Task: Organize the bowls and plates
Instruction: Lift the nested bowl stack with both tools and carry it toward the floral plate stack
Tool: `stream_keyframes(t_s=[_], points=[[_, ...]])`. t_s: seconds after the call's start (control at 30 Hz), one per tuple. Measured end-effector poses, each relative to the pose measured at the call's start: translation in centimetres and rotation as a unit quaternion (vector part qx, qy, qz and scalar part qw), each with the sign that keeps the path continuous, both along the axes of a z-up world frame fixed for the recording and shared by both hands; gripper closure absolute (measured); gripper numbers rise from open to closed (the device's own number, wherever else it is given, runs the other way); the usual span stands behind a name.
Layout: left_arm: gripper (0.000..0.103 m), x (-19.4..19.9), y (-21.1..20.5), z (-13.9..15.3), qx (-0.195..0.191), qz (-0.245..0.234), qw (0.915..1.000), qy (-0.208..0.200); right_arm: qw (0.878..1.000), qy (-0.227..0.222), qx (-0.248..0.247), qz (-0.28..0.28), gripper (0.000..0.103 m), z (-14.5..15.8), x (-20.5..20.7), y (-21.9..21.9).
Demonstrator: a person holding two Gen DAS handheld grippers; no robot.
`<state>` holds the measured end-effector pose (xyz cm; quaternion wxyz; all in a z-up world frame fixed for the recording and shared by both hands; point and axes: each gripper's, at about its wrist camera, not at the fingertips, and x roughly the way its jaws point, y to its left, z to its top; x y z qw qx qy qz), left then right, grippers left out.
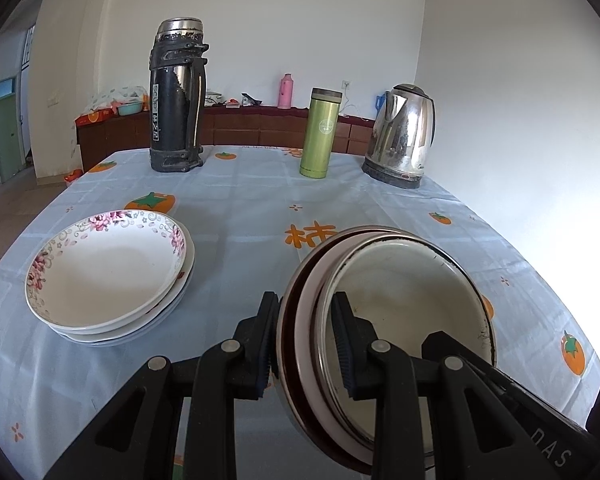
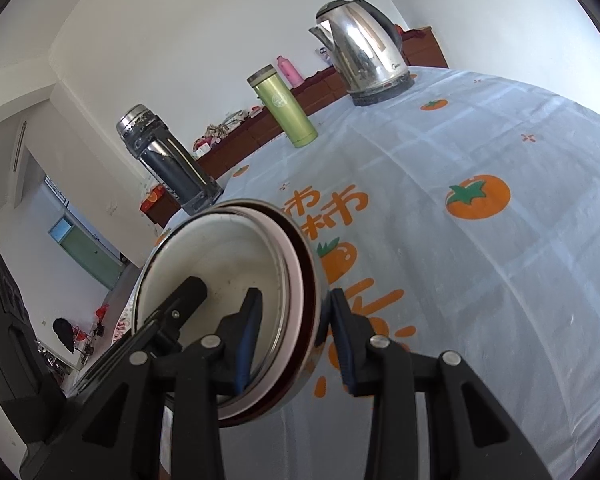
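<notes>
1. Two views show one nested stack of bowls (image 1: 404,304) held over the table (image 1: 240,208). From the left wrist, the left gripper (image 1: 306,340) is clamped on the stack's near-left rim: one pad presses the outer steel wall, the other sits inside the top bowl. The stack has a white enamel bowl on top, a pinkish one under it and a dark-lined steel one outermost. The right gripper (image 1: 440,344) reaches into the top bowl from the right edge of this view.
2. Left of the stack, well apart from it, a pile of floral plates (image 1: 108,272) rests on the persimmon-print cloth. At the far edge stand a black flask (image 1: 178,96), a green tumbler (image 1: 320,132) and a steel kettle (image 1: 404,136).
3. From the right wrist, the right gripper (image 2: 294,340) pinches the stack of bowls (image 2: 228,272) at its right rim, one pad inside and one outside. The left gripper (image 2: 188,292) shows across the bowl.
</notes>
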<state>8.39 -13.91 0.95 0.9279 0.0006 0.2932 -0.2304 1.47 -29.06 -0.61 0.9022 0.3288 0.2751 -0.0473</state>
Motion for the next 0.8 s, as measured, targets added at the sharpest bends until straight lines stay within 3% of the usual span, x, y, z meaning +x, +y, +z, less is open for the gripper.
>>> stream_keyframes(t_s=[0.8], points=[[0.073, 0.6, 2.5, 0.7, -0.002, 0.013, 0.9999, -0.007, 1.000, -0.005, 0.006, 0.012, 0.068, 0.5, 1.1, 2.4]])
